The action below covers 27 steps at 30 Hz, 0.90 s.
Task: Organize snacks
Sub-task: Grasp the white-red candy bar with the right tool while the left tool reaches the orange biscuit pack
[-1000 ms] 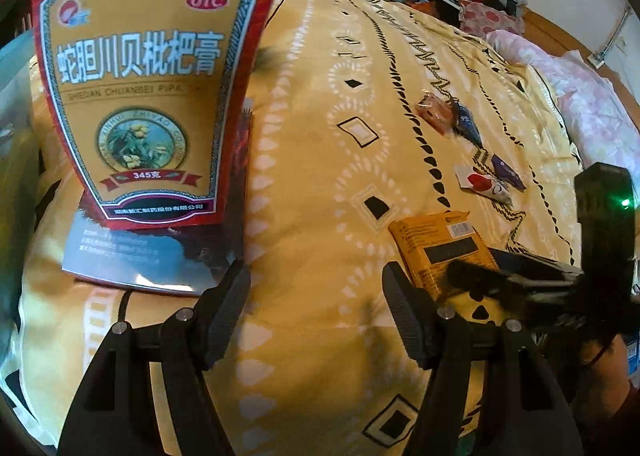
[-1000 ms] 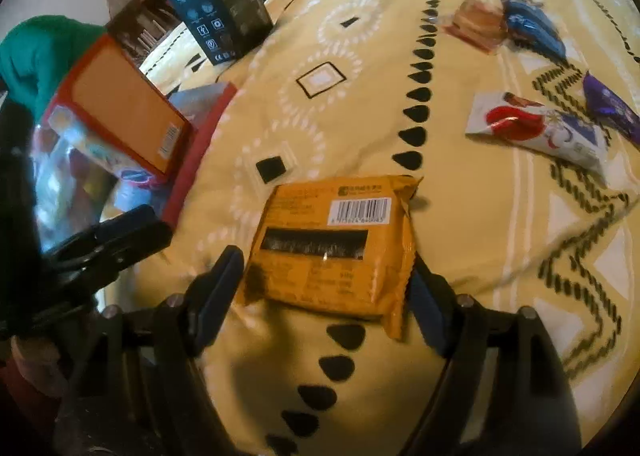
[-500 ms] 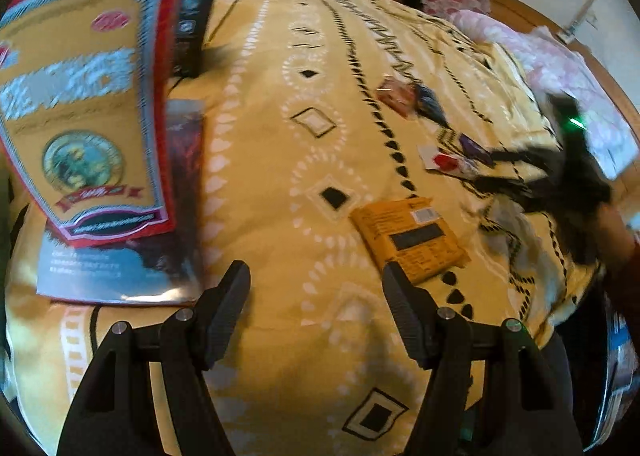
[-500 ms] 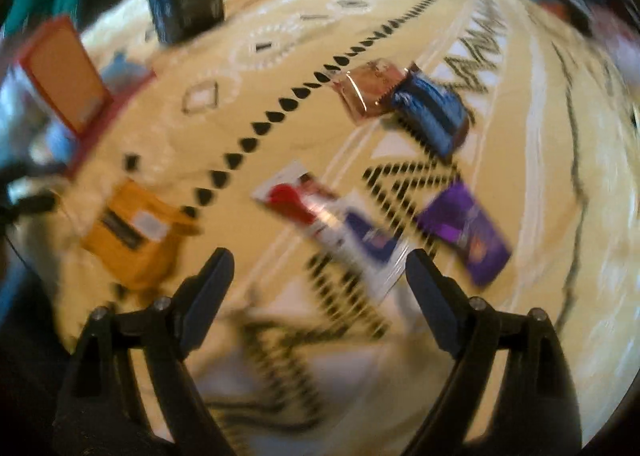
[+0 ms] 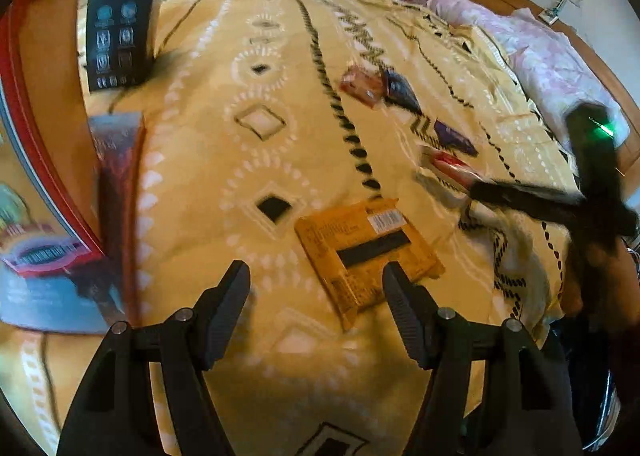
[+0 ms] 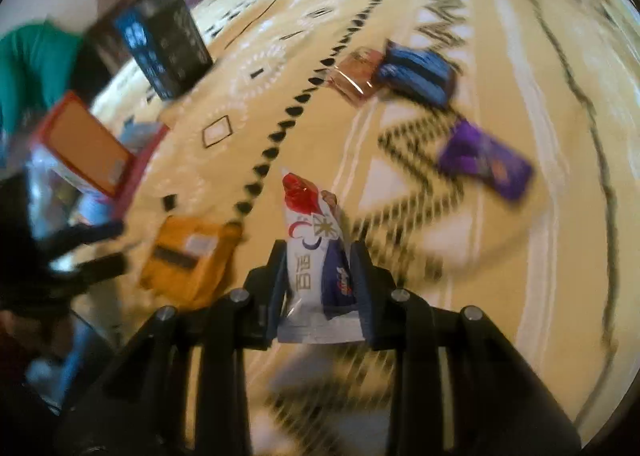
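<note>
Right gripper [image 6: 320,276] clamped on white-red-blue snack packet [image 6: 316,252], jaws just closed, packet lifted off yellow patterned bed cover [image 6: 500,236]. Left gripper [image 5: 316,296] wide, empty, above cover. Orange packet [image 5: 368,248] flat near bed's front edge. Purple packet [image 6: 484,159], blue packet [image 6: 416,71], brown packet [image 6: 356,75] mid-bed.

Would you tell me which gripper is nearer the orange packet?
Left. The left gripper hovers open directly over the orange packet; the right gripper, shut on a white snack packet, is off to its side.
</note>
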### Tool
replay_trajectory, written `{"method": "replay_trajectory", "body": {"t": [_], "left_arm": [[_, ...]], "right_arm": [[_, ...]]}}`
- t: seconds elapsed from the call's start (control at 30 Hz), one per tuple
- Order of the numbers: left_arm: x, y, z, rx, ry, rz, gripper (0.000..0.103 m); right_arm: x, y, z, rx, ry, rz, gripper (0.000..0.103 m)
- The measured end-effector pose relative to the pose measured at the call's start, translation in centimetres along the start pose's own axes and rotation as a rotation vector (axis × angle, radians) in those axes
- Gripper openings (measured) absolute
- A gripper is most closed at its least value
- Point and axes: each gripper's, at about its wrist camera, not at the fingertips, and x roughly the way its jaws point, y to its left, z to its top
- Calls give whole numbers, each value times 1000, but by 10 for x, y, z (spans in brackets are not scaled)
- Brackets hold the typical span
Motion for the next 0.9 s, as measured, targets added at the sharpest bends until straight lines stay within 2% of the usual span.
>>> {"method": "replay_trajectory", "body": {"t": [0.1,0.17,0.3,0.37,0.43,0.47,0.57,0.63,0.73,0.8,0.9], "left_arm": [[16,-13,-10,3,45,6,75],[20,-27,-15,44,70,-47,75],[5,-39,-16,86,61,-126,75],[-6,-39,-14,133,20,-99,75],[-13,-36,-5,163,-27,-69,75],[-16,-33,4,164,-52,-51,76],[-14,-27,28,151,-134,-27,87],[6,-23,42,162,-103,-8,87],[41,-18,49,172,0,-8,87],[53,-19,43,188,76,-29,86],[48,-25,24,216,121,-94,86]], "right_arm": [[-5,3,-33,75,-11,-12,32],[3,5,-49,108,15,9,32],[-3,5,-57,123,0,37,34],[-6,2,-55,123,-12,39,37],[-11,-3,-54,131,-29,37,50],[-12,-5,-55,139,-36,40,53],[-15,-12,-57,179,-64,57,55],[-15,-14,-60,195,-67,67,55],[-14,-14,-66,201,-61,78,55],[-16,-15,-72,213,-62,89,55],[-19,-16,-78,229,-68,100,55]]}}
